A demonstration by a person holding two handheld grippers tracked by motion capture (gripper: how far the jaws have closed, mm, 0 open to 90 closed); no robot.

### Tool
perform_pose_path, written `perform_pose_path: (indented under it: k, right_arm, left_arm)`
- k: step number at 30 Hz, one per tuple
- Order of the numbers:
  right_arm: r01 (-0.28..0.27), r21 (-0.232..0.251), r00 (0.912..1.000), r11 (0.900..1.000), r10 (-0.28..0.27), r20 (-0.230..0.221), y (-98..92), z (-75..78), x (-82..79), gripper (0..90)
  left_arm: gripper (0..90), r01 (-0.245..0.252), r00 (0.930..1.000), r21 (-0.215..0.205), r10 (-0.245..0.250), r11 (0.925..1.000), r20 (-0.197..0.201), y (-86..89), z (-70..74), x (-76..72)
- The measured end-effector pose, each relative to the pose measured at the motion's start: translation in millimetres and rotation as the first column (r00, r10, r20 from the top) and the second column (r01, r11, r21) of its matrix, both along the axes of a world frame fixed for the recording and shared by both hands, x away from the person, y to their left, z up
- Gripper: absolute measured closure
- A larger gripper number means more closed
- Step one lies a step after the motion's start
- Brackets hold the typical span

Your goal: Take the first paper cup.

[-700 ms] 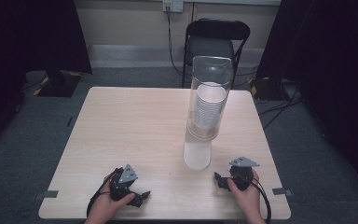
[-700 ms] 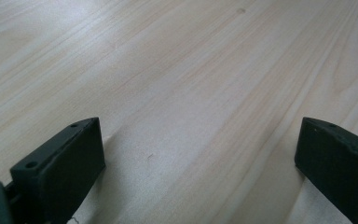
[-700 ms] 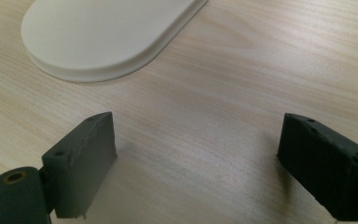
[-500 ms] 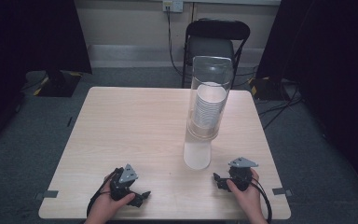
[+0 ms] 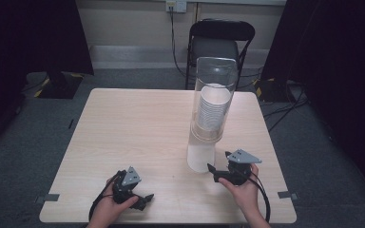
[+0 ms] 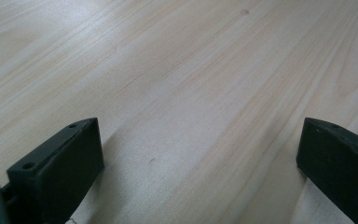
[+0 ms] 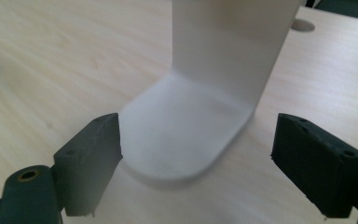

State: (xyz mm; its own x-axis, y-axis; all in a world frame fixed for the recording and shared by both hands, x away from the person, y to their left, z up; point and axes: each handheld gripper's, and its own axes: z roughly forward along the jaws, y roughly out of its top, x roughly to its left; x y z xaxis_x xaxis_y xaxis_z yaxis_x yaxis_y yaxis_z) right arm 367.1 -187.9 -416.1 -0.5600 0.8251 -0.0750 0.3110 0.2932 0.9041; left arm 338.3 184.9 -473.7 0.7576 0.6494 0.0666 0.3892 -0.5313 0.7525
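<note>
On the surface (image 5: 123,123), the cup dispenser (image 5: 209,118) stands right of centre, a chair (image 5: 221,45) behind it, the right hand-held gripper (image 5: 217,172) just beside its base.

We look along the left tongs (image 6: 200,154) at the pale wooden table (image 6: 182,70), its grain running slantwise. The two black jaws rise from the lower corners, standing wide apart with bare wood between them. A small dark speck marks the wood between them.

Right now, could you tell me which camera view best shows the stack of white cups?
The high view: the stack of white cups shows inside the clear tube. The right gripper view gives the dispenser's white base, not the cups; the left gripper view gives bare table.
</note>
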Motion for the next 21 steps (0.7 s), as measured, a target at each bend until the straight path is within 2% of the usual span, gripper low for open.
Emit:
perform_pose_path:
  k: [2, 9, 10, 13, 21]
  right_arm:
    - [-0.011, 0.021, 0.9998, 1.000, 0.011, 0.015, 4.4, 6.5, 6.1, 15.2]
    - [-0.033, 0.031, 0.9985, 0.999, 0.031, 0.045, 15.6, 20.7, 18.2, 15.3]
    - [-0.036, 0.033, 0.9977, 0.999, 0.034, 0.059, 16.7, 22.1, 19.8, 15.6]
    - [-0.043, 0.073, 0.9970, 0.996, 0.039, 0.066, 19.3, 25.4, 26.0, 15.5]
    - [-0.052, 0.108, 0.9952, 0.993, 0.042, 0.088, 30.3, 29.0, 34.6, 19.1]
  left_arm:
    - [0.0, 0.000, 1.0000, 0.001, 0.000, 1.0000, 0.001, 0.0, 0.0, 0.0]
    - [0.0, -0.002, 1.0000, -0.002, 0.002, 1.0000, -0.001, -0.1, 0.0, -0.1]
    - [0.0, -0.002, 1.0000, -0.001, 0.002, 1.0000, 0.000, -0.1, -0.1, -0.1]
    - [0.0, -0.002, 1.0000, -0.002, 0.002, 1.0000, -0.001, -0.1, 0.0, -0.1]
    - [0.0, -0.002, 1.0000, -0.001, 0.002, 1.0000, -0.001, -0.1, 0.0, -0.1]
